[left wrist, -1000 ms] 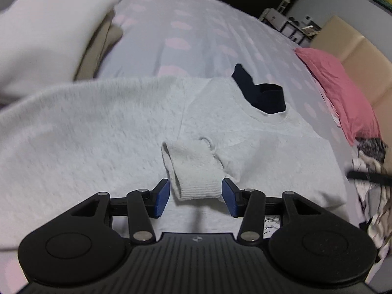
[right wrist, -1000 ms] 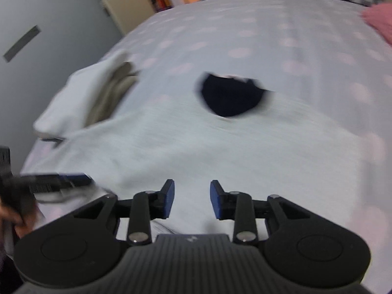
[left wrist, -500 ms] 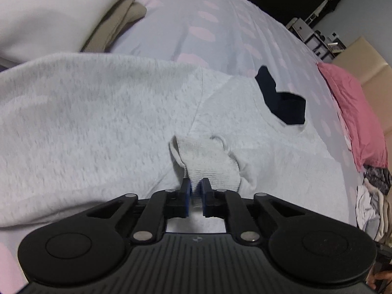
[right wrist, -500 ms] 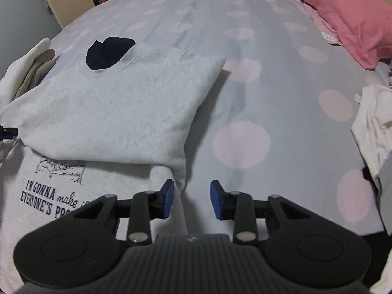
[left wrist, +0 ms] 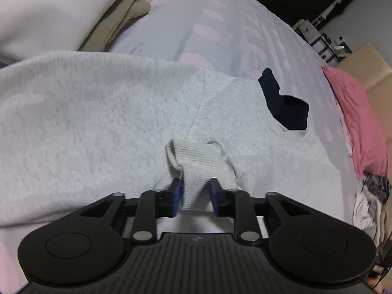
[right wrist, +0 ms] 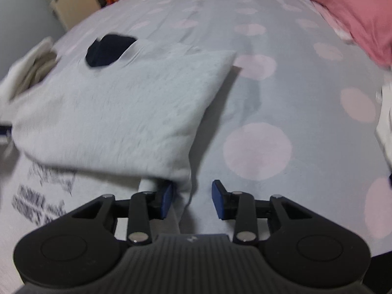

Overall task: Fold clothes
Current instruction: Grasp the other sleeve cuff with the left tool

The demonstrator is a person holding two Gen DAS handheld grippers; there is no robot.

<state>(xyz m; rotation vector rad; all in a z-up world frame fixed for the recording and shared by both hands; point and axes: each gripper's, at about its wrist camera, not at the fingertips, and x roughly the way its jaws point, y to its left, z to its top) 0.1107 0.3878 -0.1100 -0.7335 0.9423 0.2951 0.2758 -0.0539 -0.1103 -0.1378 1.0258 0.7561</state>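
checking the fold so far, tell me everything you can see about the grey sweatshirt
The grey sweatshirt is a pale heathered fleece knit lying on the spotted bed cover, partly folded over itself. Its round neck shows a dark navy inside. A ribbed cuff lies on the body, between the pads of the left gripper, whose jaws have just been opening. Dark printed lettering shows on the lower layer. The open right gripper sits at its folded edge.

A pale heather-grey sweatshirt (left wrist: 103,112) fills the middle of the left wrist view, its ribbed cuff (left wrist: 201,161) the same grey and its neck opening (left wrist: 286,110) navy inside. Dark printed lettering (right wrist: 36,201) marks it at lower left in the right wrist view. The bedsheet (right wrist: 281,93) is light grey with pink dots. A pink pillow (left wrist: 362,127) lies at right; white and beige clothes (left wrist: 73,14) lie at upper left.
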